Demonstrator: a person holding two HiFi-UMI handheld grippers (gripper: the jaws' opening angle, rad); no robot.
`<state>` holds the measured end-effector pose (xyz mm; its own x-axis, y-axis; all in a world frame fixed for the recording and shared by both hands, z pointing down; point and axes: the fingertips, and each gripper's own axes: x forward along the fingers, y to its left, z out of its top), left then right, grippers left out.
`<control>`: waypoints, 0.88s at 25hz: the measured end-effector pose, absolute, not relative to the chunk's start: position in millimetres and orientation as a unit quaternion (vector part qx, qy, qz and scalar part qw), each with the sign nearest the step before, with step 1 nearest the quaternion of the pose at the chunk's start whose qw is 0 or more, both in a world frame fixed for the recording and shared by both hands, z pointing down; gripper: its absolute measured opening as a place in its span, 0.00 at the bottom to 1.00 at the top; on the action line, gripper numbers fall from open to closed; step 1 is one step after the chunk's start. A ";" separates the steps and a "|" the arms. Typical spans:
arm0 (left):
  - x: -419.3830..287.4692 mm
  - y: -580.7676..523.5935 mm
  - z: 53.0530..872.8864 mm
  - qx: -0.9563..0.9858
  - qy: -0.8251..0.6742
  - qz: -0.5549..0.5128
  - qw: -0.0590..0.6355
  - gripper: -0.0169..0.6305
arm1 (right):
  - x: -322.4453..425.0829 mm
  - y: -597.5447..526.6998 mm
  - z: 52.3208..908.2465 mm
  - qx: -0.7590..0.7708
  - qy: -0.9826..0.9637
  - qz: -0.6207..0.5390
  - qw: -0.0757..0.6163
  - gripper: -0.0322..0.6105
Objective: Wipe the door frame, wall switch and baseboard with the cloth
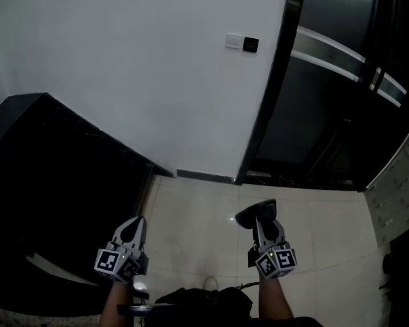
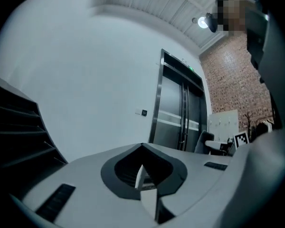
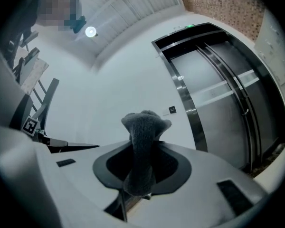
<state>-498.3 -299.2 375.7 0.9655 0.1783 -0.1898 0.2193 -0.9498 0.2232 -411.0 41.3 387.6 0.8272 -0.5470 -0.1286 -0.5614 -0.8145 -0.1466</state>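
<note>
A white wall carries a small wall switch (image 1: 242, 43) (image 2: 141, 112) (image 3: 172, 109). To its right runs the dark metal door frame (image 1: 266, 101) (image 2: 156, 108) (image 3: 183, 101) of a lift. A dark baseboard (image 1: 204, 176) lines the foot of the wall. My right gripper (image 1: 260, 218) (image 3: 141, 148) is shut on a grey cloth (image 1: 253, 214) (image 3: 142, 137), which sticks up past the jaws. It hangs low over the floor, well short of the wall. My left gripper (image 1: 133, 229) (image 2: 143, 151) is shut with nothing in it, at the same height.
A black stair flank (image 1: 48, 169) fills the left side. Pale floor tiles (image 1: 198, 210) lie between me and the wall. Grey lockers (image 1: 399, 182) stand at the right. A brick wall (image 2: 232, 80) shows beyond the lift doors (image 1: 327, 80).
</note>
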 end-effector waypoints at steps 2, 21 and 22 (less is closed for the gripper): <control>-465.8 -283.5 368.8 0.978 0.101 -0.092 0.156 0.03 | -379.8 62.6 384.7 -0.951 0.294 0.038 0.087 0.19; -166.7 -147.4 373.1 0.970 0.219 -0.057 0.086 0.03 | -142.7 166.7 383.1 -0.966 0.255 0.032 0.026 0.19; -146.1 -145.0 376.0 0.969 0.228 -0.055 0.078 0.03 | -126.2 165.8 383.2 -0.968 0.248 0.033 0.023 0.19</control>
